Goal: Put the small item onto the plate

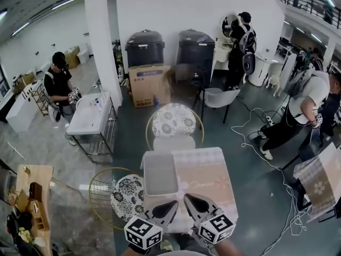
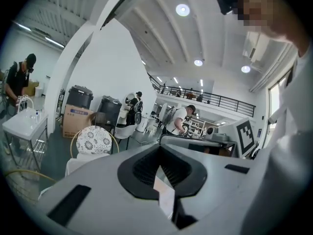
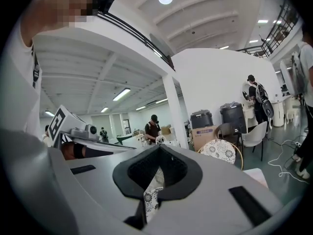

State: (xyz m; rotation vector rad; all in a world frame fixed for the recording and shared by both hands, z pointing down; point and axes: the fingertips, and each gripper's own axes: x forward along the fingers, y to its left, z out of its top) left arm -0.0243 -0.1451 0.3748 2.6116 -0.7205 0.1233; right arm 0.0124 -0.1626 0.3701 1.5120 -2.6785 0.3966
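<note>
At the bottom of the head view, both grippers are held side by side over the near edge of a small table (image 1: 213, 177) covered with a pale patterned cloth. My left gripper (image 1: 172, 204) has its jaws shut with nothing between them. My right gripper (image 1: 188, 198) also has its jaws together and holds nothing. A grey rectangular tray (image 1: 160, 174) lies on the table's left half, just beyond the tips. No small item shows in any view. In the left gripper view the left gripper (image 2: 160, 149) points level into the room, and in the right gripper view the right gripper (image 3: 160, 149) does the same.
A round chair with a floral cushion (image 1: 173, 120) stands beyond the table, another floral chair (image 1: 128, 196) at its left. Cables (image 1: 269, 161) trail over the floor at the right. Two black bins (image 1: 145, 47) and a cardboard box (image 1: 150, 84) stand by the white pillar. Several people work around the room.
</note>
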